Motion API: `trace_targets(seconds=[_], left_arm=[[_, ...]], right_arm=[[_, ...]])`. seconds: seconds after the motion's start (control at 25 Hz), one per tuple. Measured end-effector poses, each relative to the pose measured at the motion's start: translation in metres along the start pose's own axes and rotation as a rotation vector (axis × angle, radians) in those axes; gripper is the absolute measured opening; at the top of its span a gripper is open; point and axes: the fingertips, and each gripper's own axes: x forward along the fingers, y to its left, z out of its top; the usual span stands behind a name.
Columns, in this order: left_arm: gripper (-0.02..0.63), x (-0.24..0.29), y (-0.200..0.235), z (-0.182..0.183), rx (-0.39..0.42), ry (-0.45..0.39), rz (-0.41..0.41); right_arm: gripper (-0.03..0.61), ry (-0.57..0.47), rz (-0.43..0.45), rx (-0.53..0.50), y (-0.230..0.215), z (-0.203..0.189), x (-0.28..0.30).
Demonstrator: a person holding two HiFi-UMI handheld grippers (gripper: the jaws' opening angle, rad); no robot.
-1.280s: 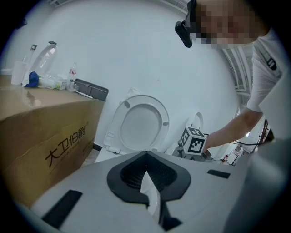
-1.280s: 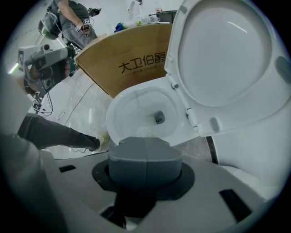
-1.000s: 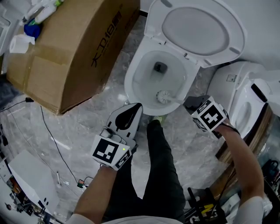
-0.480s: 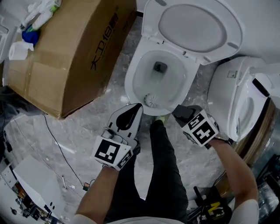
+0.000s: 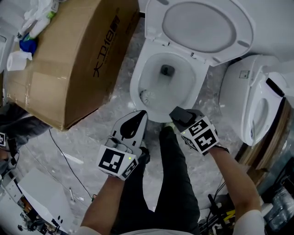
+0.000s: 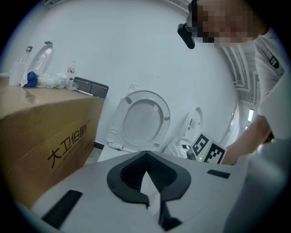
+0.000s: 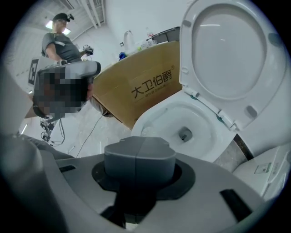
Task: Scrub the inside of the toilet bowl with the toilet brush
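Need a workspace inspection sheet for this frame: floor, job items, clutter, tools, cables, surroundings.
Surface: grey marbled floor.
Job's things: toilet bowl, lid up; toilet brush head inside, at the bowl's left wall.
Clutter: cardboard box left of the toilet, bottles and tissue on top.
Grippers: left tool in front of the bowl, jaws together on what looks like a white scrap; right tool shut on the brush handle.
Cables: thin black cable across the floor, left of the legs.
Surroundings: second toilet on the right; another person in the right gripper view.
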Motion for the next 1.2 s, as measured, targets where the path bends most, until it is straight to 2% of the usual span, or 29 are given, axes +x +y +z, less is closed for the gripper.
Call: trace_targets(seconds=[0.36,0.56,0.64,0.76,1.0,1.2], left_arm=[[0.008,0.013,0.001,-0.005,0.006,0.005,-0.008],[0.008,0.013,0.0,-0.002,0.013,0.008,-0.013],[0.008,0.012,-0.002,-0.003,0.012,0.014,-0.013],[0.008,0.017,-0.003,-0.009,0.02,0.023,-0.015],[0.008,0.027,0.003,-0.024,0.023,0.03,-0.014],[0.008,0.035,0.012,-0.04,0.028,0.04,-0.01]], right_arm=[[0.158,-0.121,-0.054,0.223,-0.011,0.008,0.016],[0.157,-0.134,-0.1,0.337,-0.031,-0.009,0.002],[0.158,-0.109,-0.112,0.314,-0.028,-0.024,-0.002],[0.158,-0.083,-0.143,0.209,-0.018,-0.036,-0.002],[0.158,-0.089,-0.199,0.016,-0.001,-0.029,0.026],[0.157,-0.118,-0.248,0.007,-0.024,-0.018,0.049]])
